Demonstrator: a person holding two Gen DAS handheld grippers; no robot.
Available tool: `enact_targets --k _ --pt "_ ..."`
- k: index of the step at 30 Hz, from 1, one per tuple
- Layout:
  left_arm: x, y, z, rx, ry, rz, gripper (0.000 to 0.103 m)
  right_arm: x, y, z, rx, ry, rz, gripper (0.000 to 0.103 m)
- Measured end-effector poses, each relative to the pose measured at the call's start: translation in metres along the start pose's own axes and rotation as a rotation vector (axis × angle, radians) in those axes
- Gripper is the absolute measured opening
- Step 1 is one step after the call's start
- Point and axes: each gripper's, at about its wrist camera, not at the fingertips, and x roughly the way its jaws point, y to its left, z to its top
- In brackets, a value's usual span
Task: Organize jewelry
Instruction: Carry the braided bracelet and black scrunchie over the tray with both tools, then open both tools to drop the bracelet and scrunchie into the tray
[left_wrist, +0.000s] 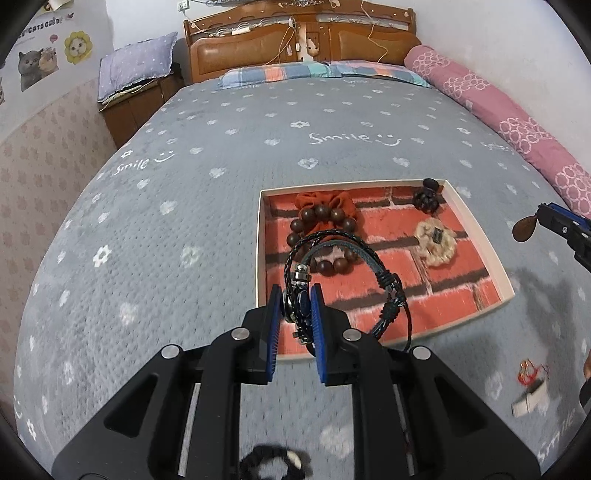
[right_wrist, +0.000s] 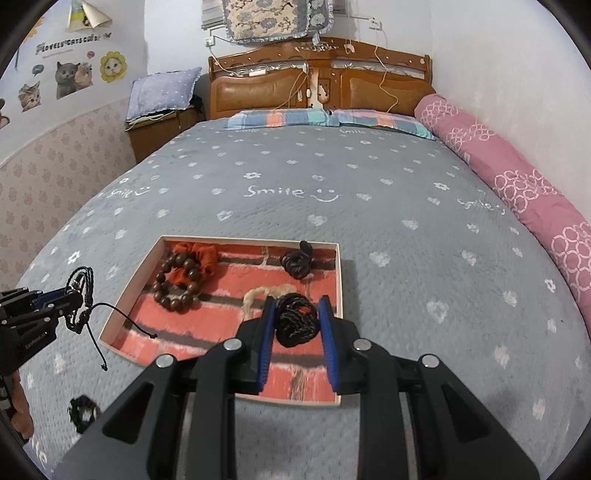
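Now braided bracelet (left_wrist: 332, 266) hanging clamped in left gripper (left_wrist: 300, 306), over tray (left_wrist: 476, 243) near 6 o'clock edge. Right gripper (right_wrist: 295, 321) clamping dark coiled cord (right_wrist: 295, 325). Advising: lowering each into bare tray floor before releasing. Only left view showing red trinket (left_wrist: 530, 371) at 4 o'clock.

The right gripper (right_wrist: 295, 321) is clamping a dark braided scrunchie (right_wrist: 295, 322) above the brick-patterned tray (right_wrist: 129, 295), which is lying on the grey bedspread (right_wrist: 332, 177) and holding a wooden bead bracelet (right_wrist: 176, 283); at the left edge the left gripper (right_wrist: 74, 295) is gripping a black cord bracelet (right_wrist: 83, 291)
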Motion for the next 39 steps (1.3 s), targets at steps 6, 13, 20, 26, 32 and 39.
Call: enact_targets --k 6,13,20,26,32,39 --pt "0.031 -0.003 0.023 -0.018 0.01 -0.009 0.015 0.031 0.003 0.015 -0.011 0.012 -0.01 0.024" --pt "0.077 0.001 0.039 -0.054 0.031 -0.016 0.015 0.073 0.008 0.019 -0.01 0.027 -0.018 0.024" --pt "0.118 0.004 0.049 -0.096 0.068 0.003 0.015 0.109 0.003 0.022 0.024 0.035 -0.043 0.024" --pt "0.136 0.003 0.053 -0.098 0.086 0.007 0.015 0.129 0.002 0.028 0.033 0.044 -0.056 0.024" --pt "0.152 0.002 0.055 -0.075 0.11 0.025 0.015 0.145 0.003 0.027 0.024 0.065 -0.049 0.024" --pt "0.162 -0.003 0.049 -0.049 0.131 0.059 0.015 0.153 0.006 0.009 -0.006 0.104 -0.055 0.024"
